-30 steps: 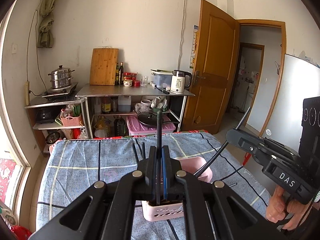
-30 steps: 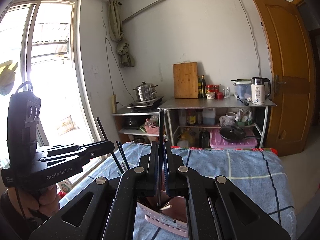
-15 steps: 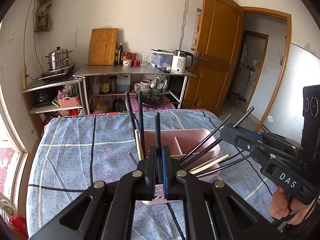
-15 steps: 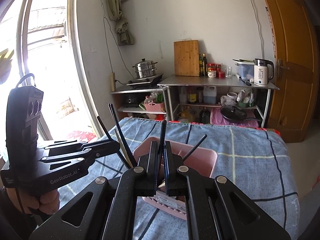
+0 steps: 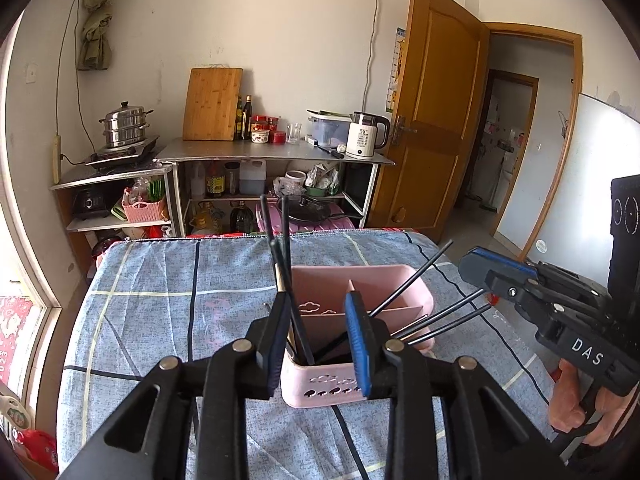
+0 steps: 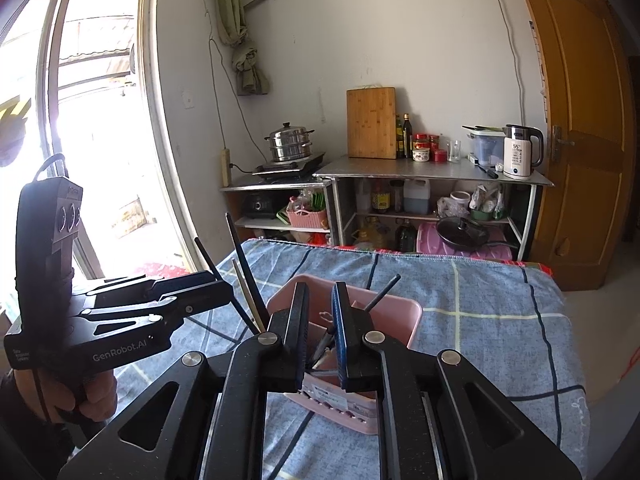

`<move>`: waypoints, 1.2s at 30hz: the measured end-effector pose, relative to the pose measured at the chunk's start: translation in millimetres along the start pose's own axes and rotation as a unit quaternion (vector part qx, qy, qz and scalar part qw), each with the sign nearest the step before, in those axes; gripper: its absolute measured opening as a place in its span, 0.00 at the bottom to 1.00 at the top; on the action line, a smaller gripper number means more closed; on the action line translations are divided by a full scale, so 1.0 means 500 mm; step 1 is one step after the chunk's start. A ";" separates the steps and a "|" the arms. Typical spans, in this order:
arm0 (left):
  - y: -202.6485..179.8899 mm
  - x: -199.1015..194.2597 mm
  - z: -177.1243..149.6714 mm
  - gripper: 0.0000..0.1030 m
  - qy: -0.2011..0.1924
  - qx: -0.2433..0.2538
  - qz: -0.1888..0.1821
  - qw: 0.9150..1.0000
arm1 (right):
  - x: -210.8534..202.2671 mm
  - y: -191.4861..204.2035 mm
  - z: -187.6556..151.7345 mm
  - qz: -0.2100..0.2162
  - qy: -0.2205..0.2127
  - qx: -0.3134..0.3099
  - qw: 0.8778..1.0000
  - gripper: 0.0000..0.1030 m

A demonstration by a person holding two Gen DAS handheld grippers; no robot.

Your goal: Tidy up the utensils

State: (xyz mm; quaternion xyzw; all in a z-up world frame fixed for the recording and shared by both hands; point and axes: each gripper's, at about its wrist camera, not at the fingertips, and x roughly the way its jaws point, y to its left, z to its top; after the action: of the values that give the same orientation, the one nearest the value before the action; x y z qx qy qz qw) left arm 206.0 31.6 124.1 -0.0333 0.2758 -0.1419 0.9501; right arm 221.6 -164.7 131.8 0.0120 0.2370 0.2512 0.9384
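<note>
A pink divided utensil holder [image 5: 320,388] stands on the blue checked tablecloth [image 5: 160,320]. Several black chopsticks [image 5: 440,312] lean out of its right side, and two more [image 5: 285,236] rise at its near left corner. My left gripper [image 5: 316,298] hovers over the near compartment with its jaws opening; a black chopstick stands loose between them, by the left finger. My right gripper [image 6: 320,286] is over the holder [image 6: 400,308] from the other side, its jaws opening too, with a dark utensil below the gap. Each gripper shows in the other's view: right gripper [image 5: 496,276], left gripper [image 6: 192,292].
Beyond the table's far edge, a metal shelf [image 5: 272,154] carries a kettle [image 5: 364,136], a cutting board [image 5: 212,104] and jars. A steamer pot [image 5: 124,124] sits to its left. A wooden door [image 5: 432,120] stands open on the right, and a bright window [image 6: 100,140] is on the left.
Both grippers have tipped down over the pink holder. Each was shut on a black chopstick; now both sets of jaws stand apart and the chopsticks rest in the holder.
</note>
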 end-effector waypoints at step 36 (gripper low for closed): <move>-0.079 -0.156 -0.238 0.43 -0.041 -0.002 0.026 0.999 | -0.205 0.027 -0.220 -0.037 -0.027 -0.003 0.999 0.28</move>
State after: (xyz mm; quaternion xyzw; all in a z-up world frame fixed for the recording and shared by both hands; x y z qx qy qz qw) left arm 69.5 18.1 69.1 -0.0340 0.2373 -0.1154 0.9640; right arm 87.9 -212.3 81.0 0.0074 0.2108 0.2166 0.9532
